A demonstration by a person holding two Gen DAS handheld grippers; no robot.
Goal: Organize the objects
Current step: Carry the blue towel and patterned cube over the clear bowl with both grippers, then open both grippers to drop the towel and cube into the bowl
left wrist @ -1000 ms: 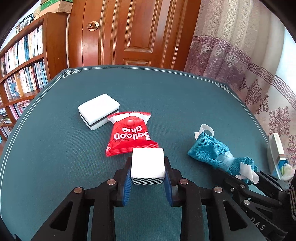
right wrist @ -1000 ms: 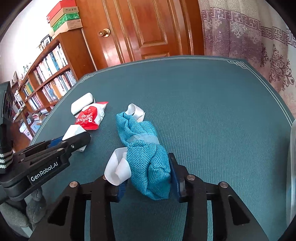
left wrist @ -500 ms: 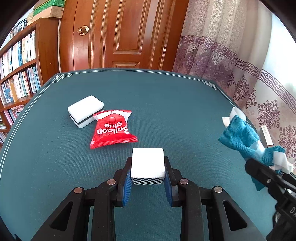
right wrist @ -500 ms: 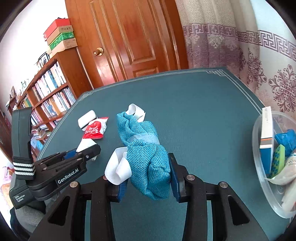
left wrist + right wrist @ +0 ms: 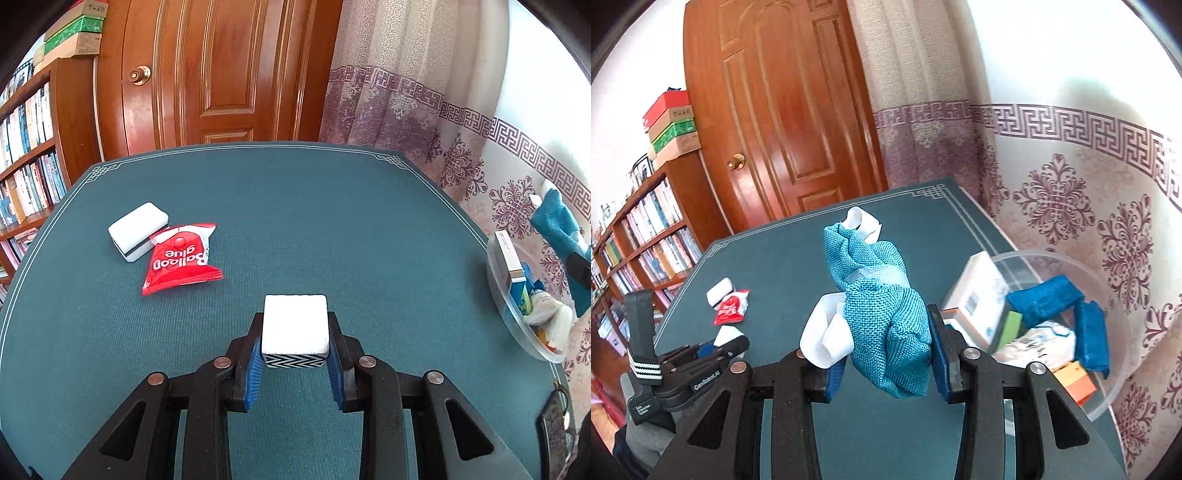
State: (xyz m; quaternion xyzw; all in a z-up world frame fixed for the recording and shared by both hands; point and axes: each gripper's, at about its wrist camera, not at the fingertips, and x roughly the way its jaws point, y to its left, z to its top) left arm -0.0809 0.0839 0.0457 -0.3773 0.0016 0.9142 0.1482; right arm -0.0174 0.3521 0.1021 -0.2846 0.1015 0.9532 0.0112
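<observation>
My left gripper [image 5: 295, 341] is shut on a white block with a zigzag-patterned side [image 5: 295, 325], held above the teal table [image 5: 295, 206]. My right gripper [image 5: 888, 345] is shut on a bundled teal cloth with white straps [image 5: 882, 295], lifted off the table just left of a clear plastic bowl [image 5: 1108, 391]. In the left wrist view the teal cloth [image 5: 556, 221] hangs above the bowl [image 5: 506, 306] at the right edge. A red "Balloon glue" packet [image 5: 183, 260] and a second white block [image 5: 138, 229] lie at the far left of the table.
The bowl holds a white box [image 5: 979, 291], blue cloths [image 5: 1045, 299] and other small items. A wooden door [image 5: 221, 74] and bookshelf [image 5: 26, 155] stand beyond the table; a patterned curtain [image 5: 406, 122] hangs to the right.
My right gripper has lifted the teal cloth off the table and carried it right, up beside the bowl. My left gripper has shifted a little with its white block.
</observation>
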